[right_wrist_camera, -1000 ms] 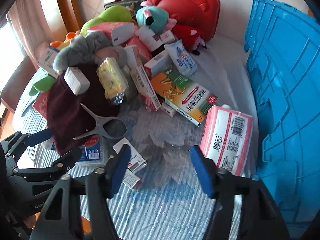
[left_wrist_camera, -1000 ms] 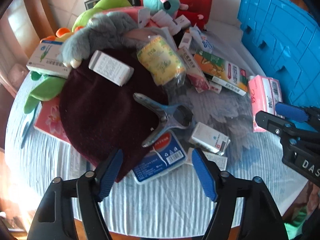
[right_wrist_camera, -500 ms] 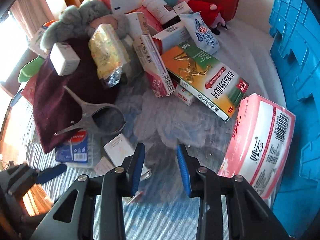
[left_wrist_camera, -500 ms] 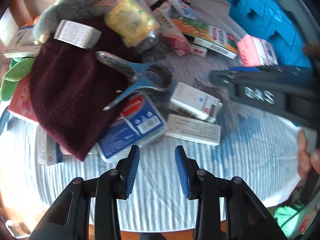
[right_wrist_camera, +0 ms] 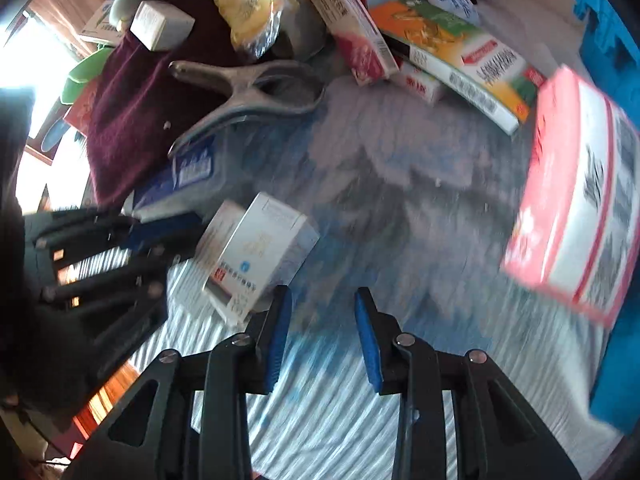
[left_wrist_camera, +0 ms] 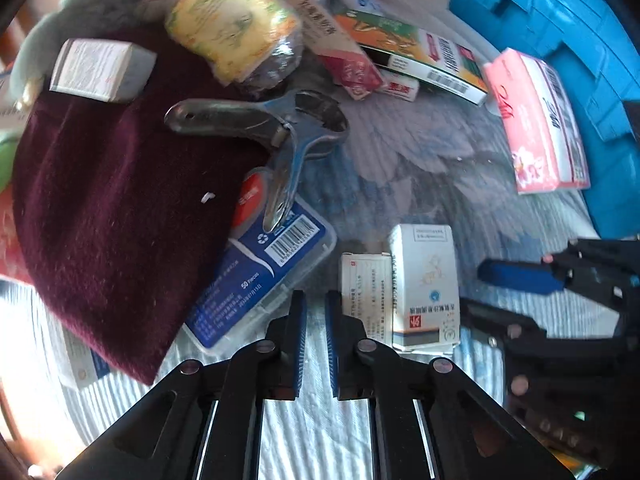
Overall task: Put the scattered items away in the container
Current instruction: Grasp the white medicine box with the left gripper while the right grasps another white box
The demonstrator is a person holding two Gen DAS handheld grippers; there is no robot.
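Note:
The blue crate [left_wrist_camera: 568, 40] stands at the right; it also shows in the right wrist view [right_wrist_camera: 612, 28]. My left gripper [left_wrist_camera: 316, 320] is nearly shut and empty, low over the cloth just in front of a blue-labelled plastic case [left_wrist_camera: 256, 280] and two small white boxes [left_wrist_camera: 424, 284]. My right gripper [right_wrist_camera: 322, 332] is partly open and empty, right of the same white boxes [right_wrist_camera: 256, 256]. A metal clamp [left_wrist_camera: 280, 132] lies on a maroon hat [left_wrist_camera: 108, 200]. A pink tissue pack [right_wrist_camera: 576, 224] lies by the crate.
A pile at the back holds a yellow packet [left_wrist_camera: 232, 28], an orange-green box [left_wrist_camera: 412, 48], a red-white box [right_wrist_camera: 352, 28], a white box [left_wrist_camera: 100, 68] on the hat and a grey plush [left_wrist_camera: 80, 4]. The table edge [right_wrist_camera: 112, 392] is close at left.
Both grippers have dropped closer to the table and narrowed their jaws. The left one has closed almost fully in front of the case and the white boxes.

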